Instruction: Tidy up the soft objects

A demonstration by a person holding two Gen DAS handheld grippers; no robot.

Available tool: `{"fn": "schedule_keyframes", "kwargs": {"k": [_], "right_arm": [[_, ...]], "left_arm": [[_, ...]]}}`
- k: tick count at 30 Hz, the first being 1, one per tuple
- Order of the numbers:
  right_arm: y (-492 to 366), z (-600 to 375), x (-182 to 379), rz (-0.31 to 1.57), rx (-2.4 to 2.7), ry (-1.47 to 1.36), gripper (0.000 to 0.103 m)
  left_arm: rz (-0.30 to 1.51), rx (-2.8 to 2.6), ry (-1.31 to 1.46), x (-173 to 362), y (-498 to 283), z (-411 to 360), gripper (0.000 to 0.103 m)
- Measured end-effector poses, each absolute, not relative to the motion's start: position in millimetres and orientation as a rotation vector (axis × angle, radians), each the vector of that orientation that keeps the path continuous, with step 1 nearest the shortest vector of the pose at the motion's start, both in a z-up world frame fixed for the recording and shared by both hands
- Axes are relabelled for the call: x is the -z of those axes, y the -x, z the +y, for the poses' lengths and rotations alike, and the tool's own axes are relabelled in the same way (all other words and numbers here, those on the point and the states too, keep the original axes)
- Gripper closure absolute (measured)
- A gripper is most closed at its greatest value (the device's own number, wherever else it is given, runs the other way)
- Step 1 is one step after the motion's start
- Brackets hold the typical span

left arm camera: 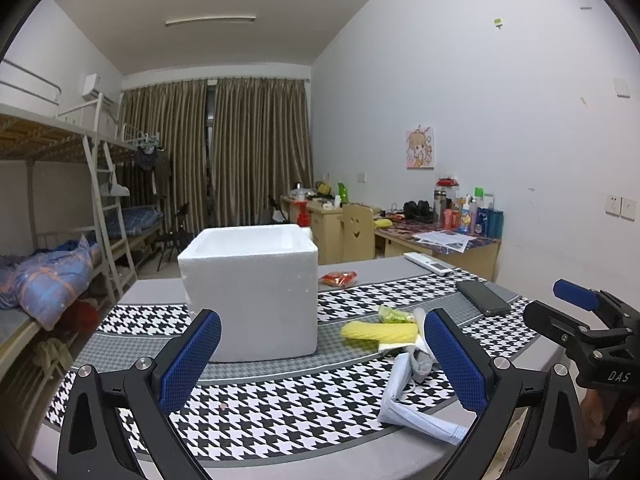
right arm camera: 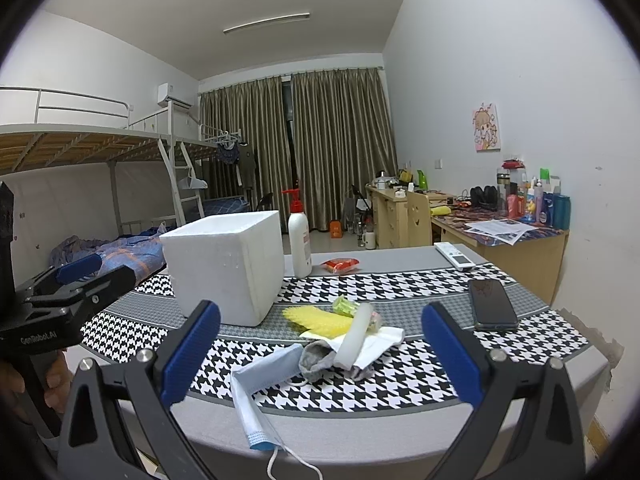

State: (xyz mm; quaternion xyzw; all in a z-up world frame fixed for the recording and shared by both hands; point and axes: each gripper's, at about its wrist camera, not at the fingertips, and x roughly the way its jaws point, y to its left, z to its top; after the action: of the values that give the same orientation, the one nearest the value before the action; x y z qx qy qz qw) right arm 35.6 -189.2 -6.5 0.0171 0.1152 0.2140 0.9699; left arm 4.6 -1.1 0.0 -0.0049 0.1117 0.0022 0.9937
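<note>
Above the houndstooth-patterned counter point(right arm camera: 360, 392), left claw point(left arm camera: 322, 360) and right claw point(right arm camera: 320, 352) are hovering, jaws apart and empty. Pale blue face mask point(right arm camera: 260, 384) is lying nearest, beside the open white foam box point(right arm camera: 224, 264); grasping it likely comes next.

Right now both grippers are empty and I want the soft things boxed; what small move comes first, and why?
Probably bring the right gripper down onto the blue face mask. Its jaws stand open, holding nothing, and the mask lies nearest, at the table's front edge, apart from the foam box. The left gripper is open too, but faces the box.
</note>
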Motion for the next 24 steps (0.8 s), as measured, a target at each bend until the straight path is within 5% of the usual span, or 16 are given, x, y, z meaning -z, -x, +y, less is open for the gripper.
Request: {"fn": "schedule_keyframes", "kwargs": {"k": [24], "right_arm": [[-42.0,-189.0,7.6,0.253,-0.424,-0.039,0.001]], "left_arm": [[0.234,0.013,-0.006,-0.2,-7.8,-2.6,0.001]]}}
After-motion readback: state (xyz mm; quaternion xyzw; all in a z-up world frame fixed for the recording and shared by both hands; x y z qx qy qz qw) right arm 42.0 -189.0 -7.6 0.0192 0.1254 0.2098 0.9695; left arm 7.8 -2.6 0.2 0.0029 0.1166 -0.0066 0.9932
